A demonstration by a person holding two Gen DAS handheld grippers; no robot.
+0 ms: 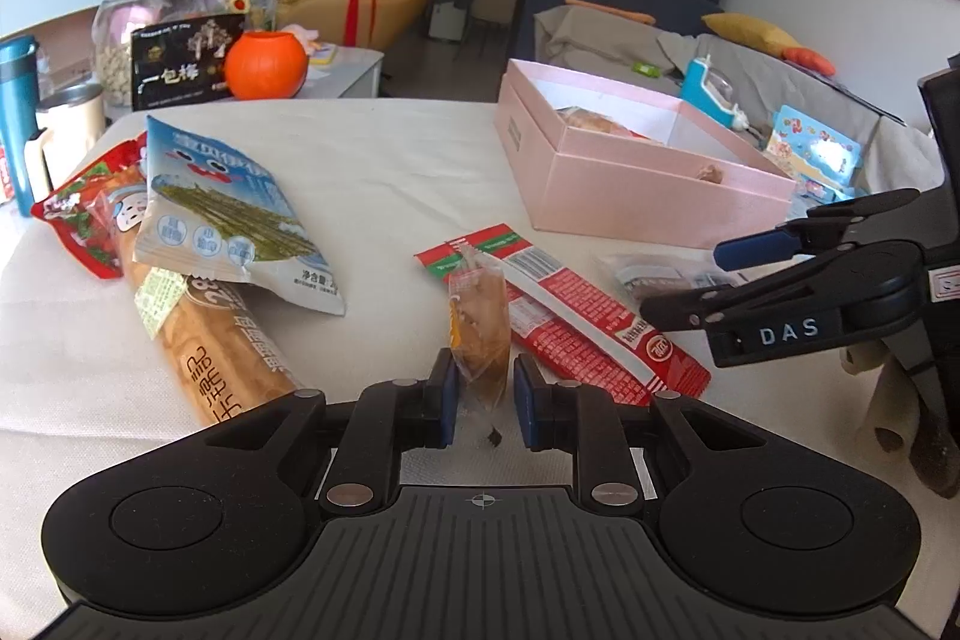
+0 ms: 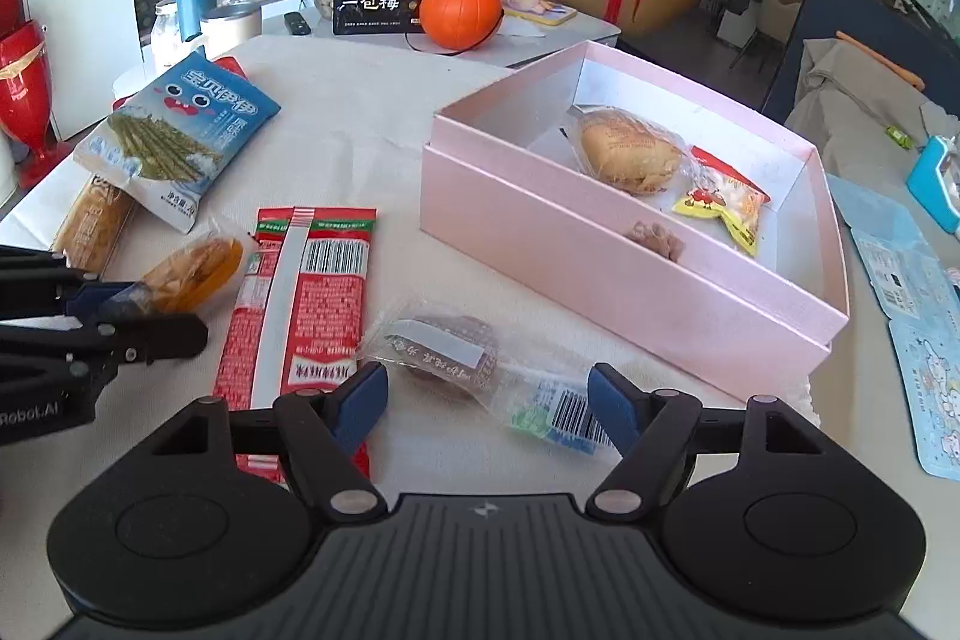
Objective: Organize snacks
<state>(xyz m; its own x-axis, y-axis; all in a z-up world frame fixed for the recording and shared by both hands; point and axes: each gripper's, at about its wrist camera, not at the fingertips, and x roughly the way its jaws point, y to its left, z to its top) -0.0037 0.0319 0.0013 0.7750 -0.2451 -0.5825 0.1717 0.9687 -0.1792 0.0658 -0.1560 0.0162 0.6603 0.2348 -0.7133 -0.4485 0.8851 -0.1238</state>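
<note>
Left wrist view: the left gripper [image 1: 485, 394] has its blue pads on either side of a small crinkly amber packet [image 1: 478, 325], apparently pinching it, on the white cloth-covered table [image 1: 384, 172], near-left of the rigid pink box [image 1: 636, 196]; the step in hand is judged pickup, next a lift and carry right into the box. Right wrist view: the right gripper [image 2: 487, 400] stands spread wide around a clear, flat film packet [image 2: 456, 352] without pinching it; closing follows.
</note>
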